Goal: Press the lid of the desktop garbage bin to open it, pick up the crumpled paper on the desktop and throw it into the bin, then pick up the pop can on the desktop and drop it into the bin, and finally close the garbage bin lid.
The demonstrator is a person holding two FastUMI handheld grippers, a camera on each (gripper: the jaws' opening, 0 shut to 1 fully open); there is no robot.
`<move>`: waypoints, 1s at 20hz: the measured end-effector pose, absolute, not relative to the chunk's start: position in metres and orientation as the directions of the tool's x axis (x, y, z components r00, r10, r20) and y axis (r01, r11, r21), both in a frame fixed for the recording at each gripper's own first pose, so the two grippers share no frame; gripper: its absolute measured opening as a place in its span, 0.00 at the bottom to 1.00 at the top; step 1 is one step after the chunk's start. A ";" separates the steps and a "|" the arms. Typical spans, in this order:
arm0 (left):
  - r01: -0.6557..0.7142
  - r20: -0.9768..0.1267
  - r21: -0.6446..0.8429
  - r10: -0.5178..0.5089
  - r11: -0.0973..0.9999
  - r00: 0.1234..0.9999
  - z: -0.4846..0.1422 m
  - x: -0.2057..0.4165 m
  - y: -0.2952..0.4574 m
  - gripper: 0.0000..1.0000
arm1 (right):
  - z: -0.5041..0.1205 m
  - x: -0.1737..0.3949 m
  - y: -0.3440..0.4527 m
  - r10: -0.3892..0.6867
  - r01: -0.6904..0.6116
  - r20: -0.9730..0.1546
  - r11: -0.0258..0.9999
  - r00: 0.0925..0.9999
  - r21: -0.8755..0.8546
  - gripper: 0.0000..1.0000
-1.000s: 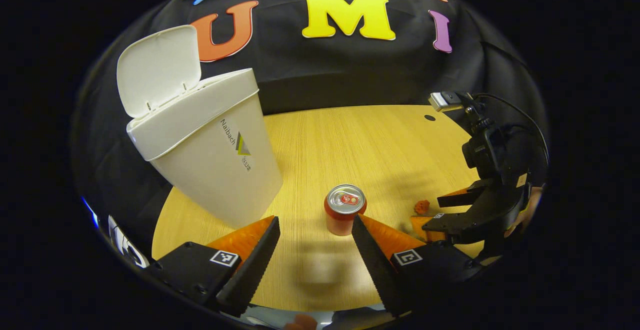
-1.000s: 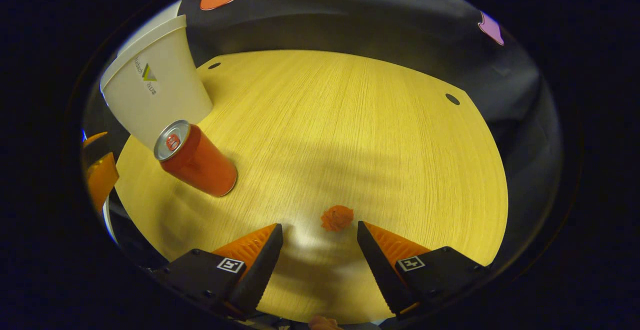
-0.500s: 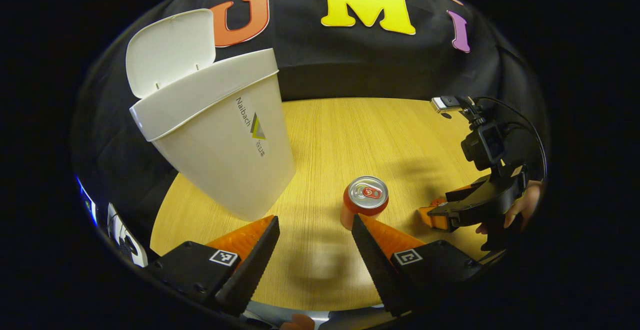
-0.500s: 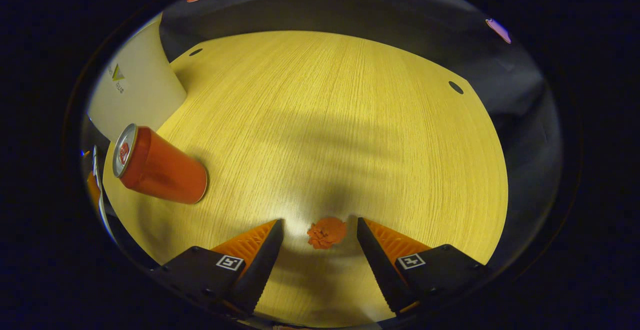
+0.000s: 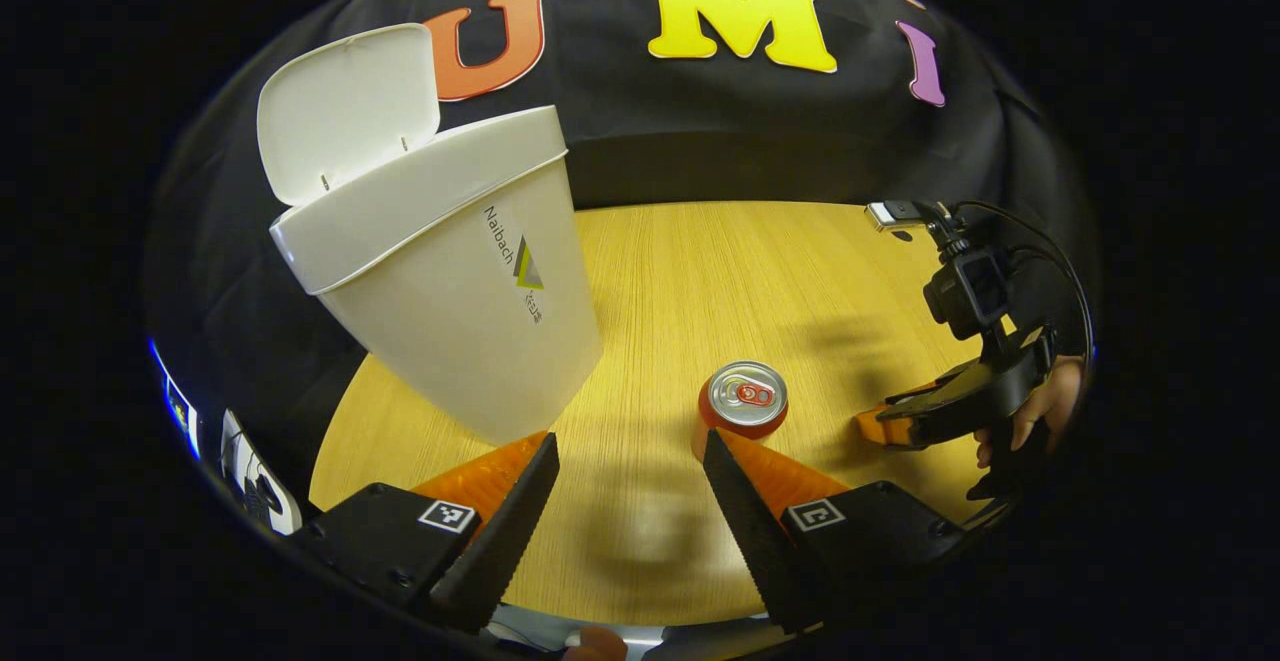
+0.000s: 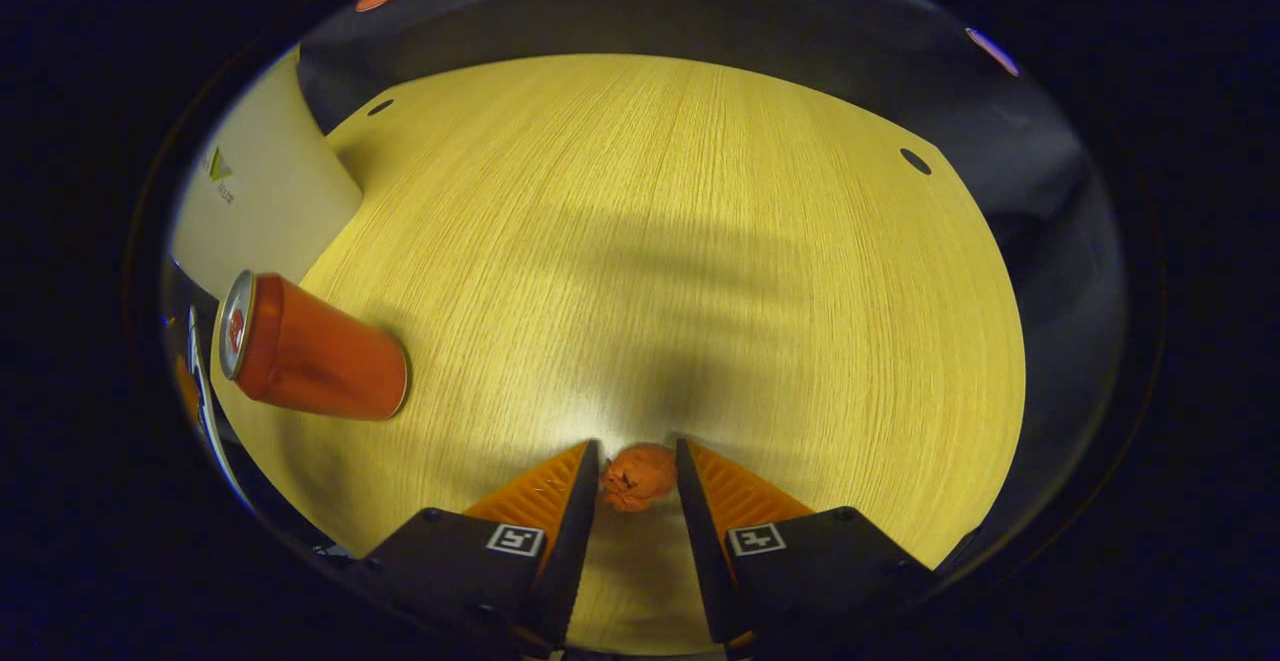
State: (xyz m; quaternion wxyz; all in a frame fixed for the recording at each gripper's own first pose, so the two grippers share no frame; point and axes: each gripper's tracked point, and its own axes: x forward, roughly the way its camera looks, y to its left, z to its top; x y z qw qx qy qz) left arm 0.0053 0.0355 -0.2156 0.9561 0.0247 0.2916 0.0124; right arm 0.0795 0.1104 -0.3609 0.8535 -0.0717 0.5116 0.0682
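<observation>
The white bin (image 5: 450, 291) stands at the left of the wooden table (image 5: 700, 271) with its lid (image 5: 345, 111) flipped up. A red pop can (image 5: 742, 403) stands upright just beyond my left gripper (image 5: 630, 446), which is open with nothing between its fingers. In the right gripper view, my right gripper (image 6: 636, 448) is down at the tabletop, shut on the small orange crumpled paper (image 6: 640, 476). The can (image 6: 310, 361) and bin (image 6: 260, 201) lie off to its left. The left gripper view also has the right gripper (image 5: 880, 426) at the table's right, held by a hand (image 5: 1040, 411).
The tabletop (image 6: 650, 241) has two small dark holes, one far right (image 6: 914, 161) and one far left (image 6: 379, 107). Black cloth wall runs behind the table. A cable trails from the right gripper's camera (image 5: 965, 281).
My right gripper dropped toward the paper and its fingers drew in onto it. The left gripper shifted slightly left, staying open; the can and bin have not moved.
</observation>
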 end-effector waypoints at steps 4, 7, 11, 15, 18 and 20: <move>-0.003 -0.560 0.064 0.038 0.998 0.827 -0.218 0.004 0.035 0.97 | -0.361 0.074 0.105 0.054 -0.197 -0.880 0.979 0.472 -0.046 0.38; -0.007 -0.564 0.067 0.044 0.998 0.825 -0.219 -0.002 0.034 0.97 | -0.355 0.070 0.101 0.067 -0.184 -0.880 0.983 0.469 -0.023 0.29; -0.001 -0.550 0.075 0.042 0.997 0.834 -0.221 -0.009 0.034 0.97 | -0.311 0.076 0.098 0.107 -0.175 -0.837 0.984 0.537 0.014 0.29; 0.012 -0.553 0.086 0.038 0.996 0.833 -0.227 -0.016 0.034 0.97 | -0.245 0.082 0.094 0.140 -0.180 -0.768 0.983 0.625 0.033 0.29; 0.023 -0.553 0.066 0.017 0.998 0.833 -0.231 -0.021 0.030 0.97 | -0.199 0.080 0.098 0.165 -0.197 -0.721 0.980 0.673 0.040 0.29; 0.048 -0.537 0.065 -0.006 0.997 0.844 -0.229 -0.022 0.026 0.97 | -0.160 0.080 0.103 0.185 -0.218 -0.677 0.975 0.713 0.036 0.29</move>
